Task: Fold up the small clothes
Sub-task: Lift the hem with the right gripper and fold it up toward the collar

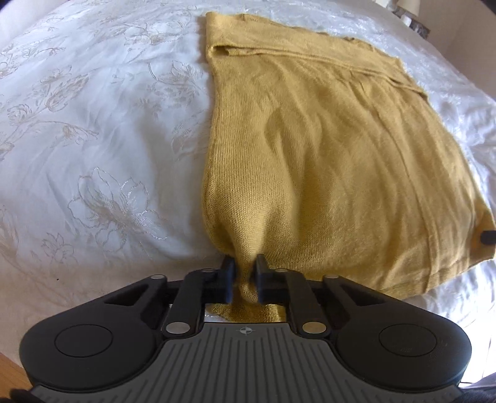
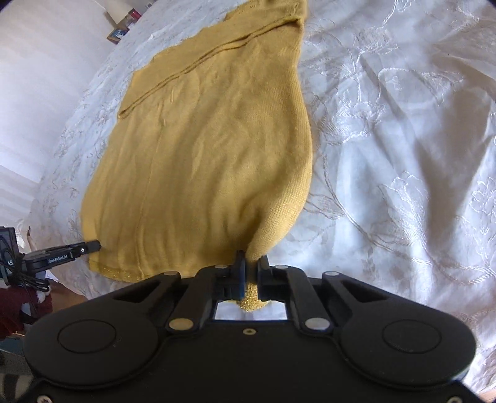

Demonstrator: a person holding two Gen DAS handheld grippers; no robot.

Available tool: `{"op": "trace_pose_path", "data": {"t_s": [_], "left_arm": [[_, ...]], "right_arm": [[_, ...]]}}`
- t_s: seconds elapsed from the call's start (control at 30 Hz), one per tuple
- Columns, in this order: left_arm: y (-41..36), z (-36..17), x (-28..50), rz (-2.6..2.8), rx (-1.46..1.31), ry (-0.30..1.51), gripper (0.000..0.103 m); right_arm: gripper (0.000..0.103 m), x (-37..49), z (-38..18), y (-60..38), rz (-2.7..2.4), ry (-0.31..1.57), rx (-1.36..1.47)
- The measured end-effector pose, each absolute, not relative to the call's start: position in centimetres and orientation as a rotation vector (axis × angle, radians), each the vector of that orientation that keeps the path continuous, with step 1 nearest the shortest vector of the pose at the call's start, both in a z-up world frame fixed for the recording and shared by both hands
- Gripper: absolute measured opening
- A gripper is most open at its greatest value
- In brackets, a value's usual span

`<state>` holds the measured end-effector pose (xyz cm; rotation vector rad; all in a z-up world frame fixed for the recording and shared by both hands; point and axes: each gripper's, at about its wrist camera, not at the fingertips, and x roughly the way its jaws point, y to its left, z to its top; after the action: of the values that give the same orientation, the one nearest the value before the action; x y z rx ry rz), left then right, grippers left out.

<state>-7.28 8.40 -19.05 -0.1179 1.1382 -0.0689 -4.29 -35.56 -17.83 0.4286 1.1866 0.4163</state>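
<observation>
A mustard-yellow knit garment (image 1: 310,139) lies flat on a white embroidered bedspread (image 1: 93,139), with a folded band across its far end. My left gripper (image 1: 245,263) is shut on the garment's near left corner, the knit bunched between its pads. In the right wrist view the same garment (image 2: 210,148) stretches away from me. My right gripper (image 2: 251,260) is shut on the near right corner, with the hem poking out behind the fingers. The tip of the right gripper shows at the garment's edge in the left wrist view, and the left gripper (image 2: 90,246) shows at the lower left in the right wrist view.
The white bedspread (image 2: 387,155) spreads wide around the garment, wrinkled on the right. Beyond the bed's far edge stand small boxes (image 2: 124,26) by a pale wall. A strip of wooden floor (image 1: 9,378) shows at the lower left.
</observation>
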Motion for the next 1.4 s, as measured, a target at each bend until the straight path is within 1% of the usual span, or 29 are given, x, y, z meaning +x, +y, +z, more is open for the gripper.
{"op": "trace_pose_path", "data": {"t_s": [0.13,0.3,0.53,0.73,0.87,1.0,1.4], "left_arm": [[9.0,-17.4,-6.9,-0.067,-0.191,1.096,0.009],[9.5,-14.2,-4.7,-0.081,-0.254,0.991,0.009],[9.9,-10.6,1.7,-0.103,-0.319,0.862,0.009],[10.4,-9.2,7.6,-0.12,-0.318,0.797,0.009],[10.7,-9.1,11.4,-0.121,-0.33,0.779,0.009],[11.0,-9.7,14.9,-0.118,-0.326,0.782,0.009],[12.5,-14.0,21.8,-0.093,-0.344,0.88,0.009]], "right_arm": [[0.013,-3.5,-15.8,-35.4,0.428,1.122,0.486],[0.013,-1.3,-14.0,-35.0,0.419,1.056,0.534],[0.013,3.2,-12.2,-35.1,0.356,0.95,0.584],[0.013,8.4,-10.2,-35.7,0.292,0.843,0.592],[0.013,12.3,-9.5,-35.9,0.25,0.791,0.57],[0.013,16.0,-9.7,-35.6,0.208,0.778,0.55],[0.013,24.0,-13.5,-34.2,0.113,0.872,0.522]]}}
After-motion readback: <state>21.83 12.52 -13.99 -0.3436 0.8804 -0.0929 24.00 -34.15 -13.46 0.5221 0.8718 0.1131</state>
